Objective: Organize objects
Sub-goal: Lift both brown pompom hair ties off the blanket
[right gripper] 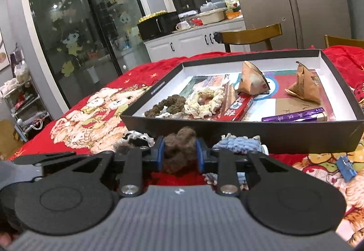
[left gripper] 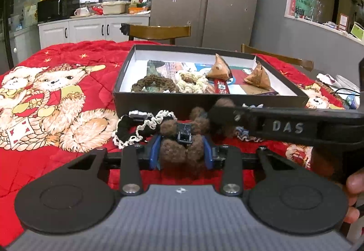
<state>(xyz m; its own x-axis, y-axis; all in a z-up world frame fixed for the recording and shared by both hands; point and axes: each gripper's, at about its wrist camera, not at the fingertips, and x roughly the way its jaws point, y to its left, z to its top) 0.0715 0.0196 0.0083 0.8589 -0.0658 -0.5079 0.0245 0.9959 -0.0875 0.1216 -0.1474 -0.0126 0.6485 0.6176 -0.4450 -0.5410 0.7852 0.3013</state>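
Left hand-held gripper (left gripper: 182,155): blue pads closed in on a fuzzy brown knitted scrunchie (left gripper: 179,150), pinched at its near loop, low over the red quilted teddy-bear cloth (left gripper: 56,91) covering the worktop. Just left of that, touching the brown fuzz: a black scrunchie edged with white crochet lace (left gripper: 136,130), lying flat on the cloth. Directly behind, a shallow black cardboard box with a white lining (left gripper: 159,100), its near wall just beyond the gripped scrunchie. Inside, from left: a dark olive-brown knitted scrunchie (left gripper: 152,85), a cream knitted scrunchie (left gripper: 191,80) beside it, a red printed packet (left gripper: 220,87), then two tan paper pyramid pouches (left gripper: 219,68), standing apart from each other.

Right hand-held gripper (right gripper: 180,155): pads likewise pressed onto the same brown fuzz from the other end, in front of the box's near wall. Just right of its fingers, a light blue knitted scrunchie (right gripper: 238,144) on the cloth against the box. Farther right inside the box, a purple foil-wrapped stick (right gripper: 293,115) near the front wall; outside it, a blue binder clip (right gripper: 347,171) on the cloth.
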